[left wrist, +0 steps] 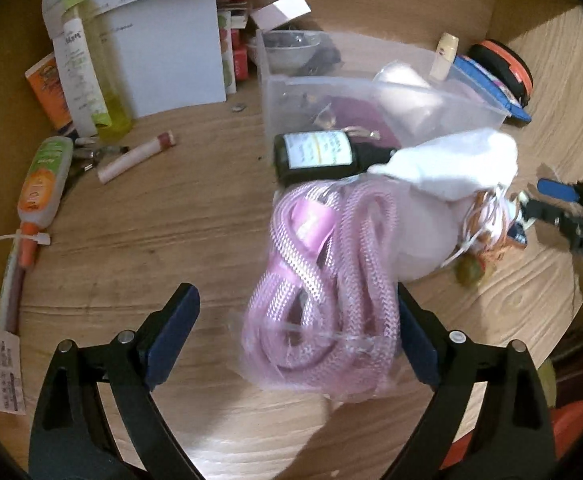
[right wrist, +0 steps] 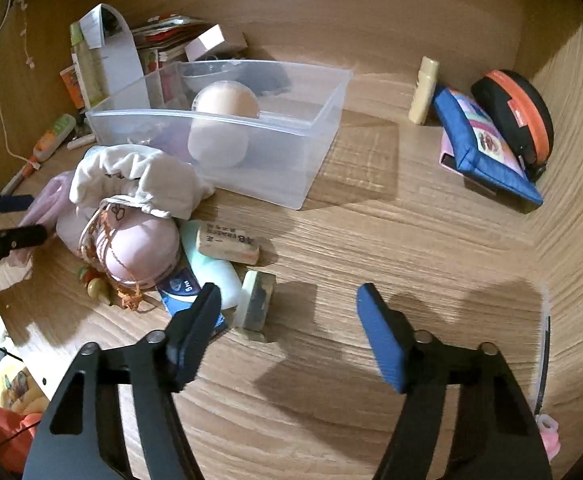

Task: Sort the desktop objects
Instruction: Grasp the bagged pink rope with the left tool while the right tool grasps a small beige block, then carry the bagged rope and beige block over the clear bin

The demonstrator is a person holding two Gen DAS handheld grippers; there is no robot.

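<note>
A clear plastic bin (left wrist: 291,92) stands at the back of the wooden desk and also shows in the right wrist view (right wrist: 307,128), holding a pale ball (right wrist: 223,120). A bagged pink braided cord (left wrist: 323,280) lies between my left gripper's (left wrist: 295,332) open fingers, against the right one. Behind it lie a dark bottle (left wrist: 315,156), a white cloth pouch (left wrist: 451,164) and a pink round object (right wrist: 143,248). My right gripper (right wrist: 291,332) is open and empty over bare desk, right of an eraser (right wrist: 257,304) and a wooden block (right wrist: 227,244).
At back left stand papers (left wrist: 163,52), a yellow bottle (left wrist: 103,92), tubes (left wrist: 43,176) and a pink lip balm (left wrist: 135,156). At back right are a cream tube (right wrist: 423,88), a blue pouch (right wrist: 487,148) and a black-orange case (right wrist: 519,112). The desk walls enclose the sides.
</note>
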